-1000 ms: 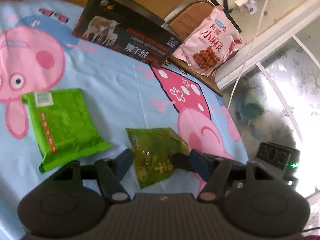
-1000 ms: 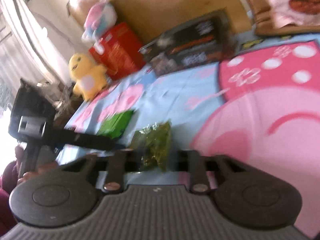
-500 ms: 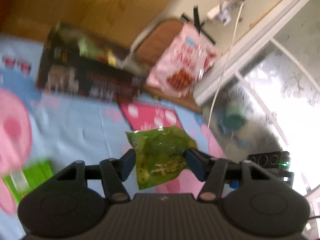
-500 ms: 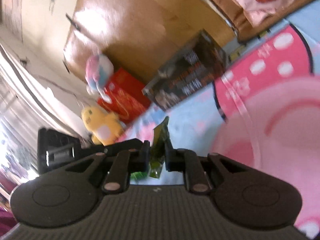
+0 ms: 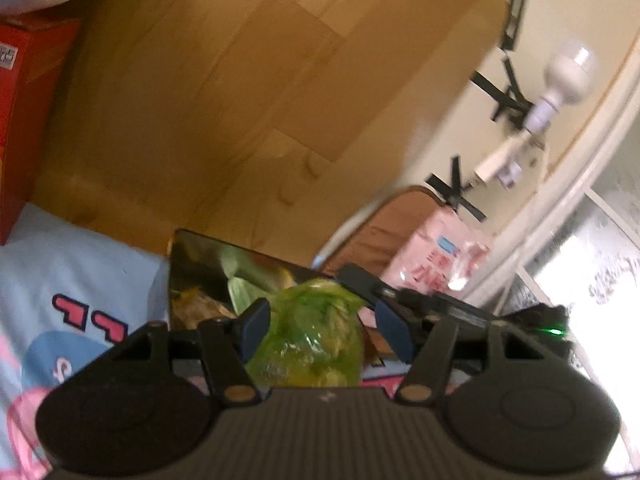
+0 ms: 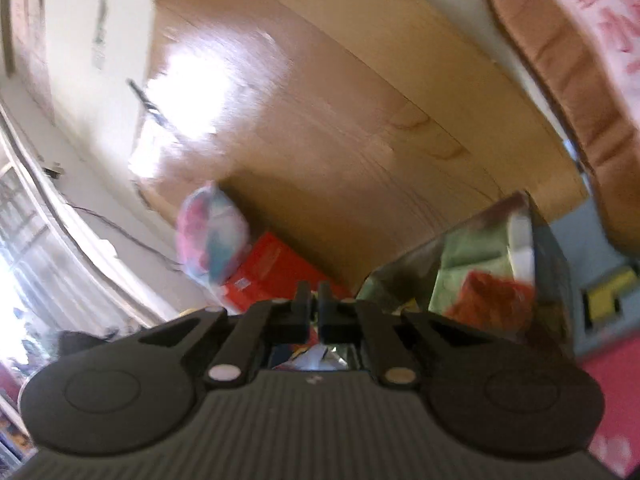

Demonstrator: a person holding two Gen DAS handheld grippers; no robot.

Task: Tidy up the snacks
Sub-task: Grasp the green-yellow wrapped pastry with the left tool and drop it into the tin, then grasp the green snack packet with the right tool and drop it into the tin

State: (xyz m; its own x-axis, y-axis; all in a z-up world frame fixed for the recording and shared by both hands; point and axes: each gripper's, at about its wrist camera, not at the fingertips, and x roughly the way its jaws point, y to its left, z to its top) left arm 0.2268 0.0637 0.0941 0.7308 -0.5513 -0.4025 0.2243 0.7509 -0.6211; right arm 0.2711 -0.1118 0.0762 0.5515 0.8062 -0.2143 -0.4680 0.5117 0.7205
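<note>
Gripping green snack bag (image 5: pixel 310 340), left jaws half-wide

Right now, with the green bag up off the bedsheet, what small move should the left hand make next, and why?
Probably carry it forward until it hangs over the open dark box. The green snack bag is gripped in the left tongs, which have just eased wider, and the box just beyond already holds other packets. The right tongs are shut and empty.
</note>
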